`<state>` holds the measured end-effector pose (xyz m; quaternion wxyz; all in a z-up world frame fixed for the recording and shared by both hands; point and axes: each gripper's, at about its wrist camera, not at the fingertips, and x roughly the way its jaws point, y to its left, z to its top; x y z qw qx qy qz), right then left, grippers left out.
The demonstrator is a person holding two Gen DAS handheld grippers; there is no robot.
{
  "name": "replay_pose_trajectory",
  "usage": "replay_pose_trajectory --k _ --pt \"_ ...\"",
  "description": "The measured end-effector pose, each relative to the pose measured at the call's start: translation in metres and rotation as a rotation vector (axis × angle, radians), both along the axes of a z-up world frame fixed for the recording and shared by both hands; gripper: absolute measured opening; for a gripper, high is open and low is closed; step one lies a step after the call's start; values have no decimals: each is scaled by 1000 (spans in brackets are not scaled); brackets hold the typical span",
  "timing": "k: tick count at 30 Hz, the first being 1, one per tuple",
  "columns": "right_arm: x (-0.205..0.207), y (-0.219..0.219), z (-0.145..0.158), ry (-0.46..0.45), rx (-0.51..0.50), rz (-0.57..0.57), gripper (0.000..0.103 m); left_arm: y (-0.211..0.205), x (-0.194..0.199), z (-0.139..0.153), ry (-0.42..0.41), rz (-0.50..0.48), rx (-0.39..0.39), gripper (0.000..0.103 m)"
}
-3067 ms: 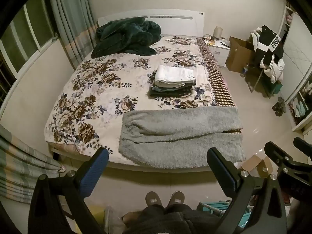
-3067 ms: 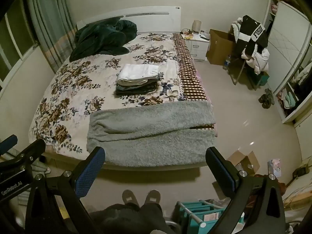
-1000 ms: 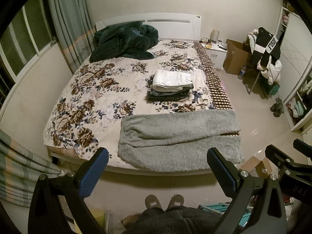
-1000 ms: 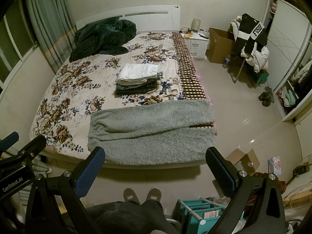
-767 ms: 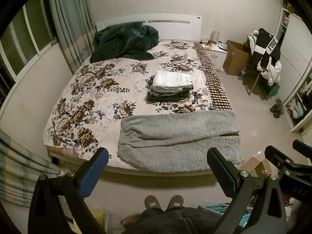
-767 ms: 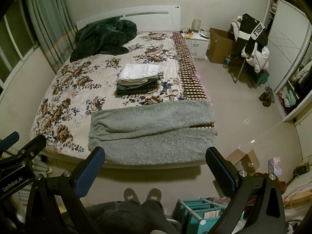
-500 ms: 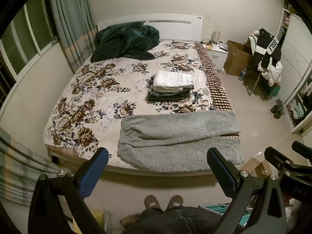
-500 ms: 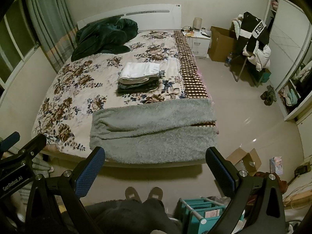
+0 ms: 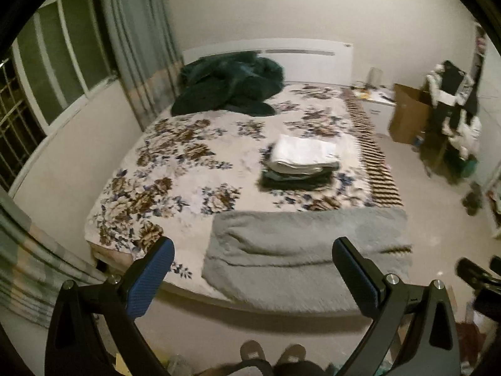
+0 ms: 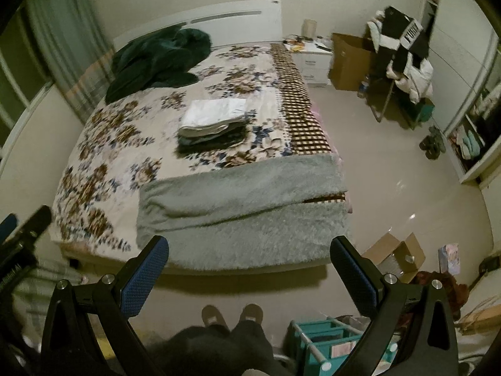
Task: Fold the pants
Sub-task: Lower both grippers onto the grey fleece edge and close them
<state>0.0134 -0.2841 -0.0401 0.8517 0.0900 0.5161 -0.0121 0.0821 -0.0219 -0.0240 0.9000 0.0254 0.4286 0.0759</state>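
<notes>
Grey fleece pants (image 9: 300, 247) lie flat across the foot of the floral bed (image 9: 175, 169), legs side by side and running to the right. They also show in the right wrist view (image 10: 244, 206). My left gripper (image 9: 253, 275) is open and empty, held in the air before the bed's foot edge. My right gripper (image 10: 250, 272) is open and empty, also short of the bed. Neither touches the pants.
A stack of folded clothes (image 9: 300, 163) sits mid-bed behind the pants. A dark green blanket (image 9: 228, 87) is heaped by the headboard. A cardboard box (image 10: 394, 257) and a teal rack (image 10: 328, 341) stand on the floor at right. My slippered feet (image 10: 231, 313) are below.
Both views have shifted and blurred: the left gripper has swung left and the right gripper has tilted, so the bed sits differently in frame. The pants have not moved. Both grippers stay open.
</notes>
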Motion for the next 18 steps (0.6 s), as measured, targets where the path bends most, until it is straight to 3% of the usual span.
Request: replay_pose_trajectory --k 6,11,18 --pt "87 -33 -74 61 0 -108 103 16 72 -62 68 100 -8 103" --pt "165 -45 -146 111 -55 -174 103 25 141 -134 173 126 -30 103" --pt "271 -48 -260 228 -25 -281 103 42 242 -249 345 179 -85 103"
